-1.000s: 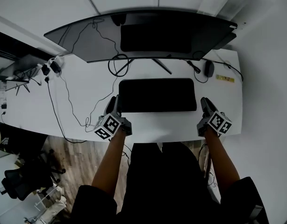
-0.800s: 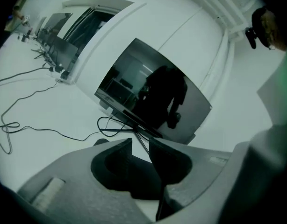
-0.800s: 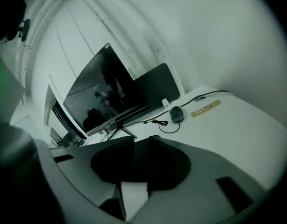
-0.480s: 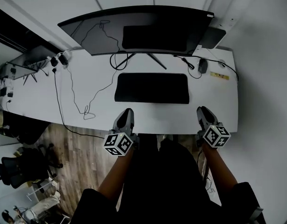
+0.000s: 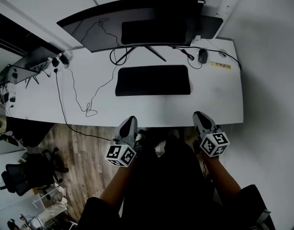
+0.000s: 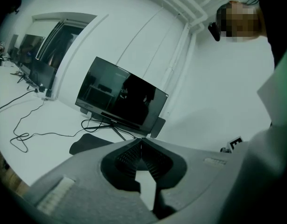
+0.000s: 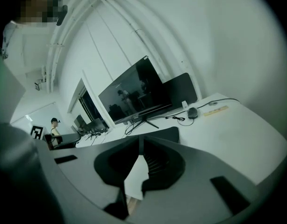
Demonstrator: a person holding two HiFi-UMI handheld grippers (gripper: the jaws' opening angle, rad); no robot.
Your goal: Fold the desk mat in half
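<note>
Left gripper [image 5: 130, 123]: jaws closed tip to tip, nothing between them, aimed forward and slightly down.
Right gripper [image 5: 199, 116]: jaws have just been closing, tips now together, nothing between them, aimed the same way.
Left forearm [image 5: 117, 183]: bare, reaching forward.
Right forearm [image 5: 222, 176]: bare, alongside, well apart.

surface: white desk [image 5: 219, 99] | centre: black desk mat [image 5: 153, 80] | rear: monitor [image 5: 132, 20], mouse [image 5: 202, 55] | left: loose cable [image 5: 73, 87]

1. Your white desk [image 5: 219, 97] carries a wide dark monitor [image 5: 137, 25] at its far edge.
2. A mouse [image 5: 202, 56] lies right of its stand.
3. Loose cables [image 5: 89, 111] trail across your left side.
4. Wooden floor [image 5: 84, 159] shows below.
</note>
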